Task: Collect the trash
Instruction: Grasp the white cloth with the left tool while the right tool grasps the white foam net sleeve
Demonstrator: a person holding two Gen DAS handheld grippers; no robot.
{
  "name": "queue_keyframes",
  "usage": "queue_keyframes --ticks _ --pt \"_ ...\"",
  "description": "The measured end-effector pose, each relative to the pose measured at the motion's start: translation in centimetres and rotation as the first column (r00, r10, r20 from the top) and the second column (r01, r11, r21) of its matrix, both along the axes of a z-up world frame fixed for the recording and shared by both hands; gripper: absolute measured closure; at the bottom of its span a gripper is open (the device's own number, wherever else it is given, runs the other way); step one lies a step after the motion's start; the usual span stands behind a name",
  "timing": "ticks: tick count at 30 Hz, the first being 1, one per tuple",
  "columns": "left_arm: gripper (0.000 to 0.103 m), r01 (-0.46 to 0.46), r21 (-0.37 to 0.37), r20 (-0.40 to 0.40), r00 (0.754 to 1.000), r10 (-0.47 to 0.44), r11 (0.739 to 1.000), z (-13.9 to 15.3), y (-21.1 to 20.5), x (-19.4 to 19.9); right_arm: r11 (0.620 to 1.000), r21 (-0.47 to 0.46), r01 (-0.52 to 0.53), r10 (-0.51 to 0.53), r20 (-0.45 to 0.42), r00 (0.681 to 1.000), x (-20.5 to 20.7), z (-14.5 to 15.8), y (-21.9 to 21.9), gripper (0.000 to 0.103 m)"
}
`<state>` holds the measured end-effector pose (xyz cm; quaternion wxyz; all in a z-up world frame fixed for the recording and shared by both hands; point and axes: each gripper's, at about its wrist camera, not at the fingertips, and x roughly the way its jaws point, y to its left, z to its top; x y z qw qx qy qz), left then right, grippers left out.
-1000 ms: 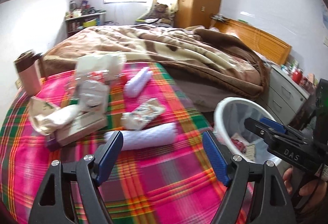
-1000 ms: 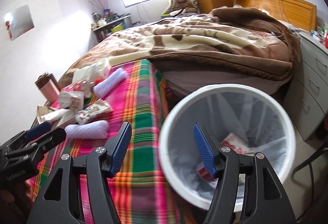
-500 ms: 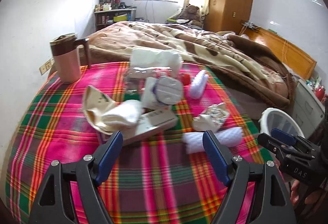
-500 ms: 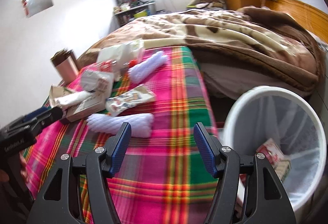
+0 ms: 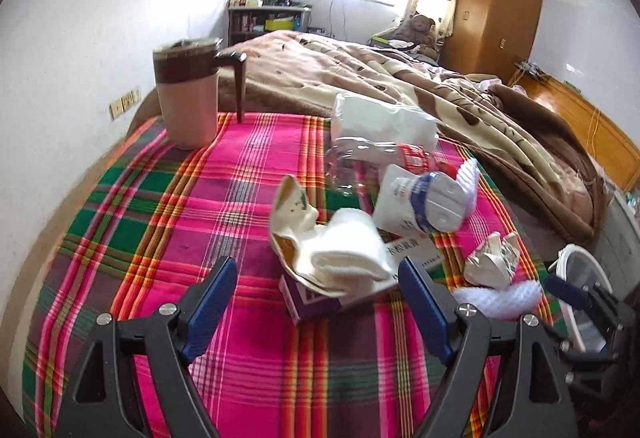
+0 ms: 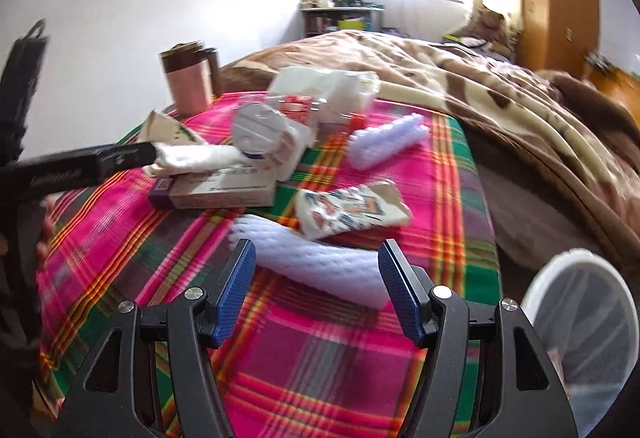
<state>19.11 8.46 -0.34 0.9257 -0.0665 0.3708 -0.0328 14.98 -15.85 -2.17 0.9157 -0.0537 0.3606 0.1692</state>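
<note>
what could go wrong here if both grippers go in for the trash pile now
The right gripper, jaws opening, frames the white foam net sleeve lengthwise; closing on its ends may just push it away. The left gripper, also opening, faces stacked white folded paper on a flat purple-ended box; it may grab only the top. The white mesh bin sits off the table's edge, so drops could miss.

Left gripper (image 5: 316, 302): pitched downward, jaws opening, nothing gripped.
Right gripper (image 6: 316, 290): pitched downward, jaws opening, pads not pressing anything.
Hand (image 6: 44, 238): blurred fingers, probably the left hand on its handle.
</note>
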Motion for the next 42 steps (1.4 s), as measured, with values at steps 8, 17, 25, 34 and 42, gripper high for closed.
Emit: queue_keyframes --ticks 8,17,25,34,42 --pt "0.018 -0.015 -0.025 -0.045 0.999 0.014 1.000 -1.0 1.6 2.0 0.998 -0.049 -0.039 0.037 -0.048 0.998 1.0 -1.1 1.1 0.034" --pt "0.018 -0.002 -0.054 -0.080 0.997 -0.002 0.999 -2.0 1.4 3.9 0.991 -0.135 -0.024 0.018 -0.046 0.999 1.6 -1.5 2.1 0.033" --pt "0.018 0.015 -0.098 -0.082 0.996 -0.023 0.995 -2.1 1.2 4.4 0.986 -0.164 0.001 -0.007 -0.036 0.999 1.9 -1.6 2.5 0.033" --pt "0.045 -0.056 -0.185 -0.102 0.994 0.037 0.981 -3.2 3.1 4.8 0.993 -0.116 0.022 -0.027 -0.047 0.999 2.2 -1.5 2.1 0.039" --pt "0.068 -0.064 -0.167 -0.138 0.990 0.041 0.984 -4.1 2.9 5.6 0.995 -0.075 0.065 -0.068 -0.046 0.997 2.4 -1.4 1.3 0.060"
